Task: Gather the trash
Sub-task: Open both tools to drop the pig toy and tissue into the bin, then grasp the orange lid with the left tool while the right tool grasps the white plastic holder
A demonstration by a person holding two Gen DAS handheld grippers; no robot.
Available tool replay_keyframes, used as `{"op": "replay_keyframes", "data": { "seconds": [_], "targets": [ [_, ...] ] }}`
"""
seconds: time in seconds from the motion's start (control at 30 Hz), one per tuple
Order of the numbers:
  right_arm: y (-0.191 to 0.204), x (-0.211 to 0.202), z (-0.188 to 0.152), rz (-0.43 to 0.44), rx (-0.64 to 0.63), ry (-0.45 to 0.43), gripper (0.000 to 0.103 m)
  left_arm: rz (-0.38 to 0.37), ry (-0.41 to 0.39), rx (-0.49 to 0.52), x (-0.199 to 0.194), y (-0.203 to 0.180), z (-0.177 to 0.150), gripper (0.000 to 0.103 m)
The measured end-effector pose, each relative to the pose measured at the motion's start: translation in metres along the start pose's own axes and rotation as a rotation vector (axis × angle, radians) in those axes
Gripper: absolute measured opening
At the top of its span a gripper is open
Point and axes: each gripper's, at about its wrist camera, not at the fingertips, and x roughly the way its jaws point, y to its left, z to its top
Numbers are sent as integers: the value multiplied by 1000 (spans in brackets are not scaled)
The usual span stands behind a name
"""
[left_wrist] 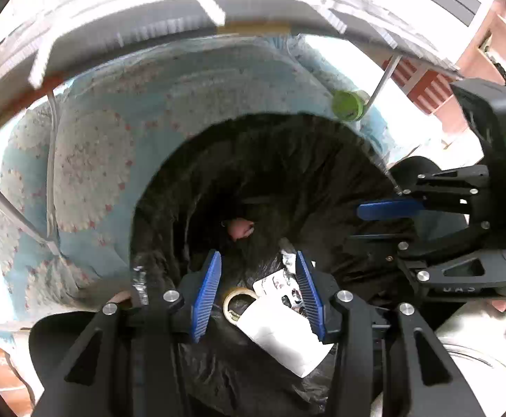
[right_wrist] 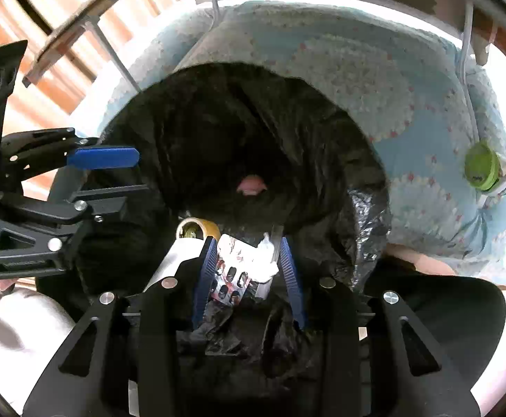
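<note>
A black trash bag (left_wrist: pixel 287 180) gapes open under both grippers; it also fills the right wrist view (right_wrist: pixel 253 132). My left gripper (left_wrist: pixel 258 292) is open above the bag's near rim, with a white paper cup (left_wrist: pixel 280 333) and a tape roll (left_wrist: pixel 237 304) lying between its fingers. My right gripper (right_wrist: pixel 247 274) is open over the same spot, with a silvery blister pack (right_wrist: pixel 232 271) and crumpled white tissue (right_wrist: pixel 266 260) between its fingers. The cup (right_wrist: pixel 173 257) and tape roll (right_wrist: pixel 197 231) show there too. A pink item (left_wrist: pixel 240 229) lies deep in the bag.
A blue patterned cushion (left_wrist: pixel 148 132) sits on a chair behind the bag. A green round object (left_wrist: pixel 348 104) hangs by the metal chair frame (left_wrist: pixel 385 76). My right gripper (left_wrist: pixel 426 229) enters the left wrist view from the right.
</note>
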Motion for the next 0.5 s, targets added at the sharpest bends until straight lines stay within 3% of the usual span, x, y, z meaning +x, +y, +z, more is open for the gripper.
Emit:
{"op": "replay_keyframes", "data": {
  "seconds": [0.5],
  "targets": [
    [10,-84,20,22,-43,-191,38,-23,-222,94,-91,-16,28,43]
  ]
}}
